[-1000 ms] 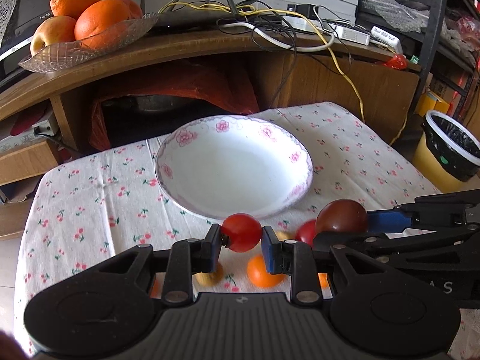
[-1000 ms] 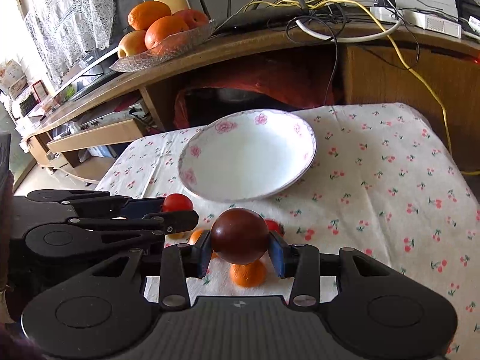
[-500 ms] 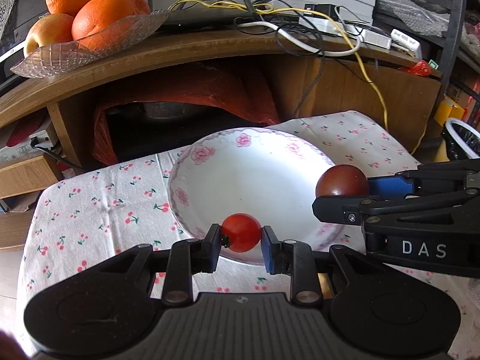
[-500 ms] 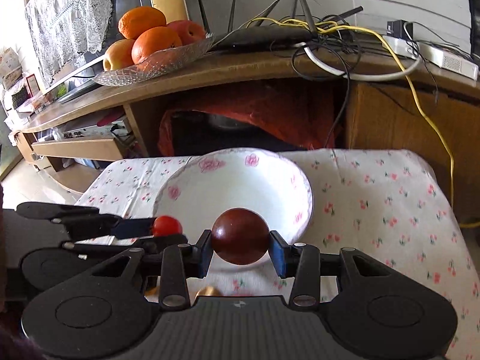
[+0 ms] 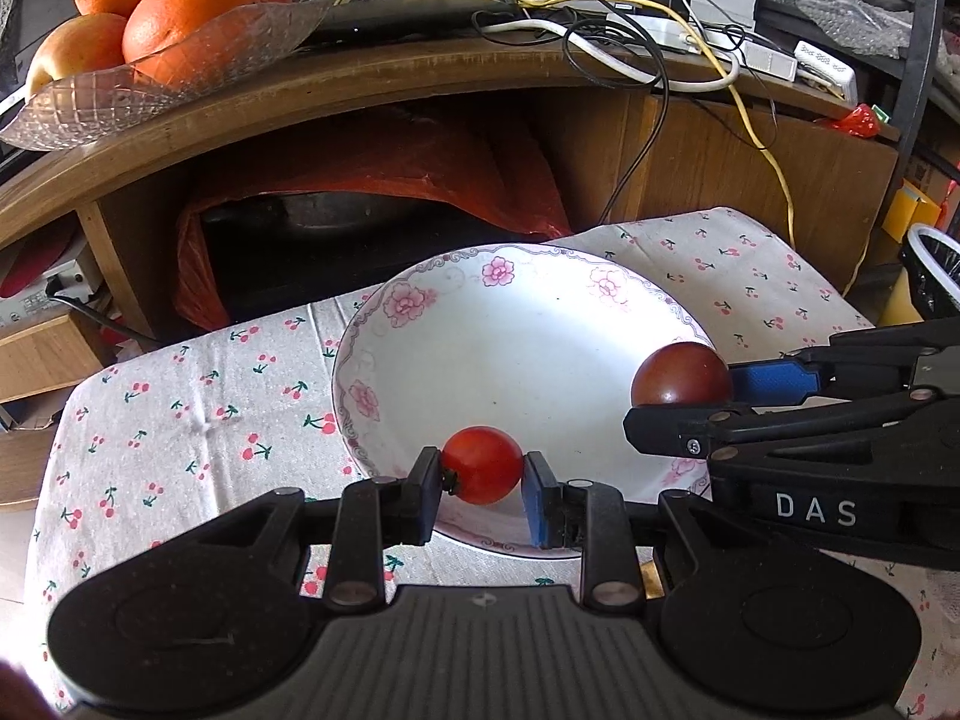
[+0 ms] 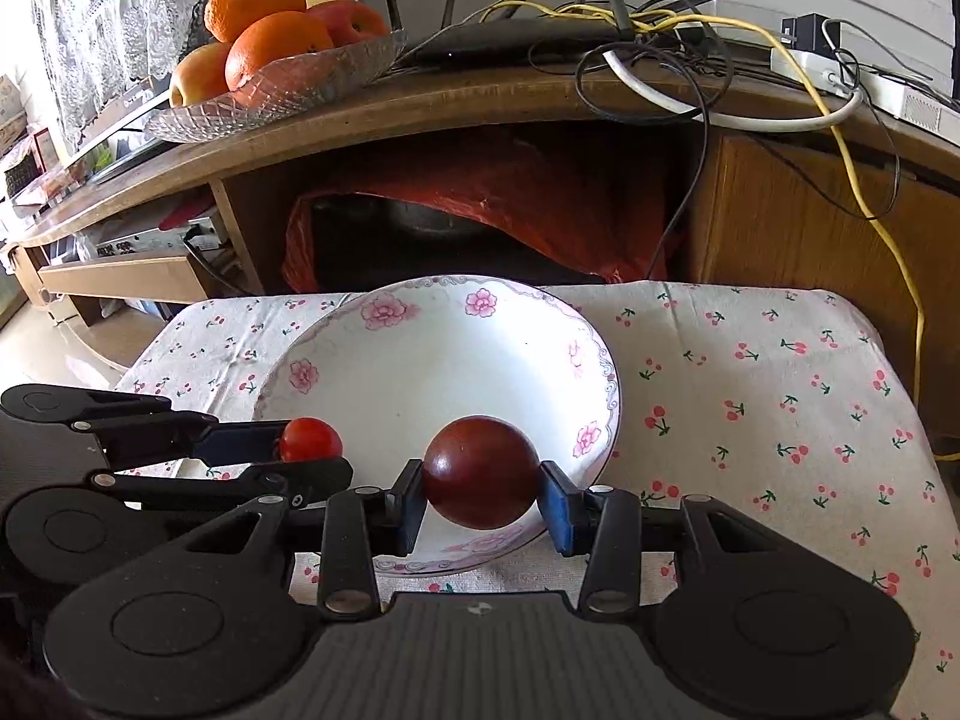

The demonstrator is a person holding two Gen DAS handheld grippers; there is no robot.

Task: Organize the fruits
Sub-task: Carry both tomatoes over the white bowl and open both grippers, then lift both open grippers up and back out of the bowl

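Observation:
A white plate [image 5: 528, 354] with pink flowers on its rim lies on the cherry-print cloth [image 5: 198, 420]. My left gripper [image 5: 483, 477] is shut on a small red cherry tomato [image 5: 483, 463] and holds it over the plate's near left rim. My right gripper [image 6: 480, 489] holds a larger dark red tomato [image 6: 480, 471] over the plate's near edge [image 6: 432, 360]. Its jaws are starting to open, with the tomato still between the pads. Each gripper shows at the side of the other's view, and the two tomatoes hang side by side.
Behind the table a wooden shelf carries a glass dish [image 5: 138, 90] of oranges and an apple, a router and tangled cables [image 5: 600, 42]. A red bag [image 5: 384, 180] fills the space under the shelf. A black-lined bin [image 5: 936, 276] stands at the far right.
Both grippers have carried their tomatoes forward from above the loose fruit on the cloth to above the plate. The loose fruit has dropped out of view.

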